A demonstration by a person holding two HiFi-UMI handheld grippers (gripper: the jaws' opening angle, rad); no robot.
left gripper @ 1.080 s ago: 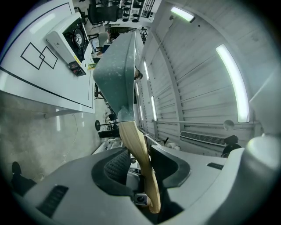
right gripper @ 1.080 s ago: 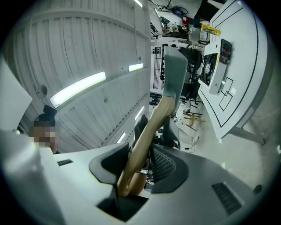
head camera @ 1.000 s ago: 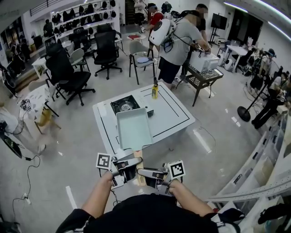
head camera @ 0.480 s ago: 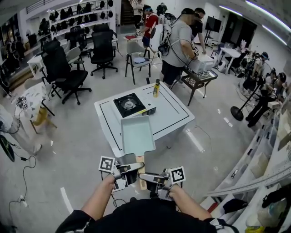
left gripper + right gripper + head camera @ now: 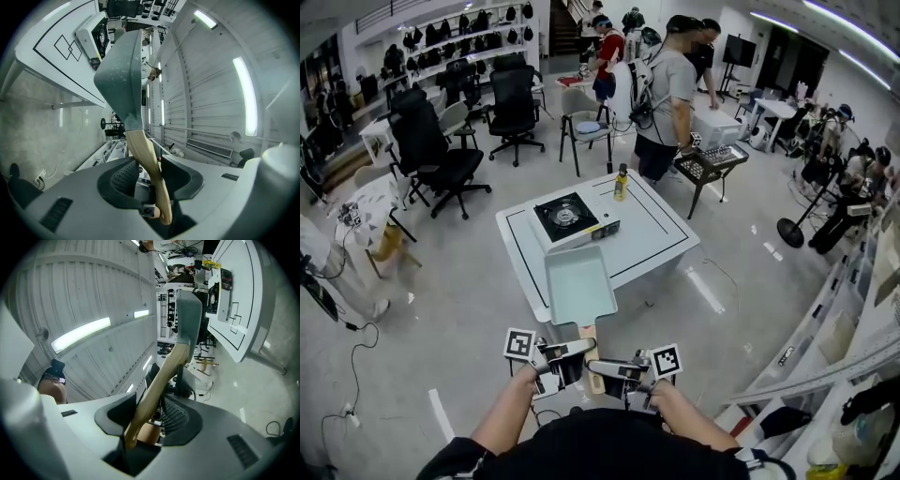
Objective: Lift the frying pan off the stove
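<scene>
A rectangular teal frying pan (image 5: 579, 286) with a wooden handle (image 5: 586, 332) hangs in the air over the front edge of the white table (image 5: 661, 239), clear of the black-topped portable stove (image 5: 567, 217). My left gripper (image 5: 572, 351) and right gripper (image 5: 606, 363) both clasp the handle side by side, close to my body. In the left gripper view the handle (image 5: 149, 161) runs between the pads and the pan (image 5: 123, 70) rises edge-on; these jaws have just eased open slightly, with the handle still between them. The right gripper view shows the handle (image 5: 157, 383) pinched between its pads.
A yellow bottle (image 5: 621, 183) stands at the table's far edge. Beyond it, people stand beside a cart (image 5: 712, 159). Office chairs (image 5: 436, 150) fill the back left, a fan stand (image 5: 792, 230) is at the right, and cables lie on the floor at the left.
The pan and both grippers have drawn back from the stove toward the table's front edge and sunk slightly. The stove top now shows whole behind the pan.
</scene>
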